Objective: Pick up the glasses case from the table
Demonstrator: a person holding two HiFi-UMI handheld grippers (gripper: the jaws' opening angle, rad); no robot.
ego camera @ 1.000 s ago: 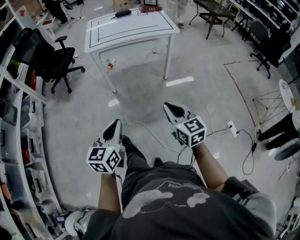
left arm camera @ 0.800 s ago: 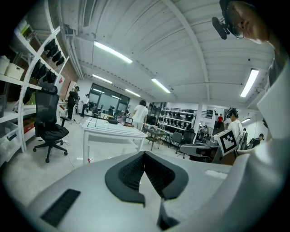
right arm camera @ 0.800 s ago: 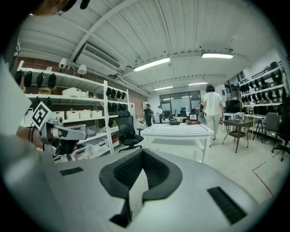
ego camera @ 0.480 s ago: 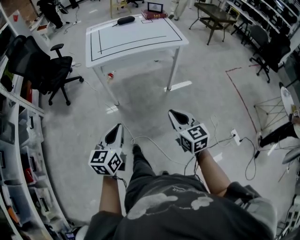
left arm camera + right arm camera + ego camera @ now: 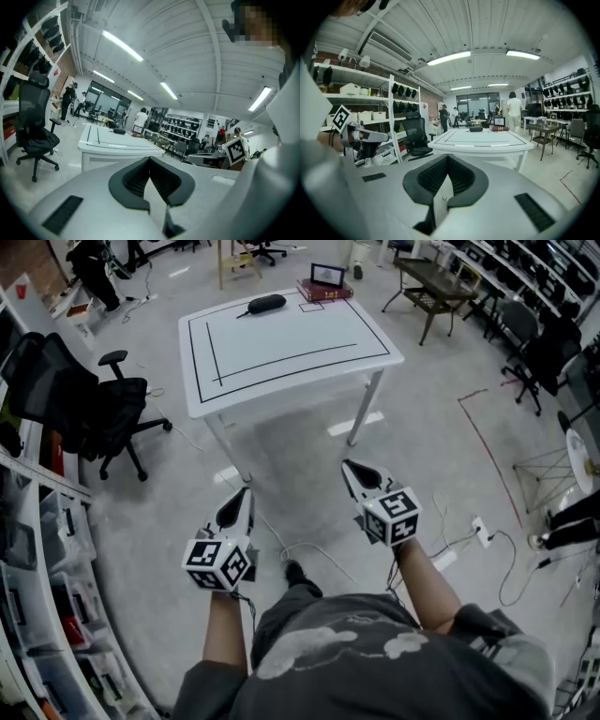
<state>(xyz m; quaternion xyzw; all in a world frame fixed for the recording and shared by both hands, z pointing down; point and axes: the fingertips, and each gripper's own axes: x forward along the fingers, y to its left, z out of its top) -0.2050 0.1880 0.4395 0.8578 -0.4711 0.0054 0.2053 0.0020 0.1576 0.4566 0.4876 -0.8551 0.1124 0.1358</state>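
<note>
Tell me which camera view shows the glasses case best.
The head view: it looks down on the glasses case, a dark oval lying near the far edge of the white table. Both gripper views catch it only as a small dark lump, side-on and far away.

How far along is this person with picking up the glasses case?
Nothing looks done yet: the glasses case lies untouched near the far edge of the white table. Nothing is in hand: the left gripper and right gripper are both shut and empty, over the floor short of the table. Left to do: reach the table, open a gripper, close on the case and lift it.
</note>
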